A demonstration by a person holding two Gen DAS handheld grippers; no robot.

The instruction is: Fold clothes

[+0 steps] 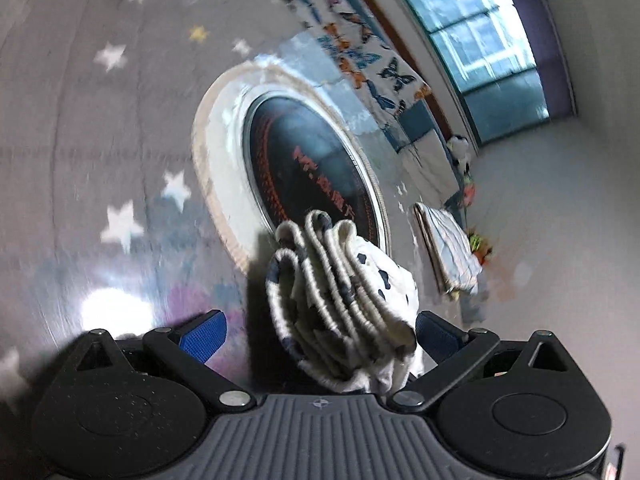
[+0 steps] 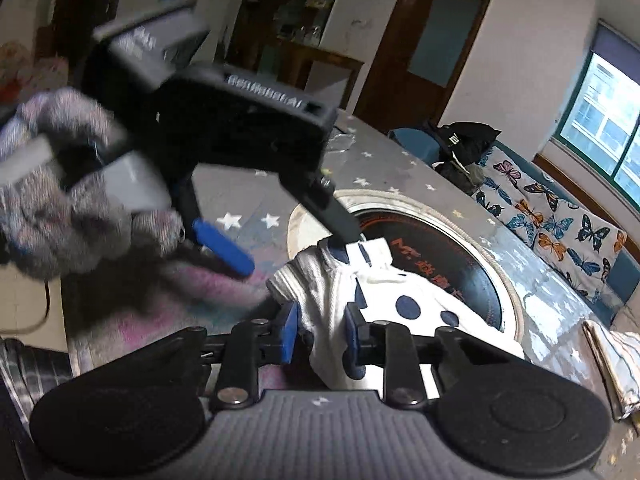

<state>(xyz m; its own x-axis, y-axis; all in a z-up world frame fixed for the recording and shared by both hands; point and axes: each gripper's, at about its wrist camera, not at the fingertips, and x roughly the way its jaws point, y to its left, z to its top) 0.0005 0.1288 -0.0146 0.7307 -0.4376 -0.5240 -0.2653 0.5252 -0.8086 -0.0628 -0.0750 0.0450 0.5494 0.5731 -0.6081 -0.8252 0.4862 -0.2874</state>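
Note:
A white garment [image 1: 348, 280] with navy spots and ribbed hems hangs bunched in several folds over the star-patterned table. In the left wrist view it sits between the wide-apart blue pads of my left gripper [image 1: 320, 334], resting against the right-hand finger only. In the right wrist view my right gripper [image 2: 320, 334] is shut on a fold of the garment [image 2: 400, 292], with its blue pads pressing the cloth. My left gripper [image 2: 296, 250], held by a gloved hand [image 2: 60, 208], stands open above it, and one black finger touches the garment's top edge.
A round black hob [image 1: 312, 168] with a white rim is set into the grey star-patterned table [image 1: 100, 140], just behind the garment. A folded pile of cloth [image 2: 616, 360] lies at the table's right edge. A butterfly-print sofa [image 2: 552, 220] with a black bag [image 2: 464, 136] stands beyond.

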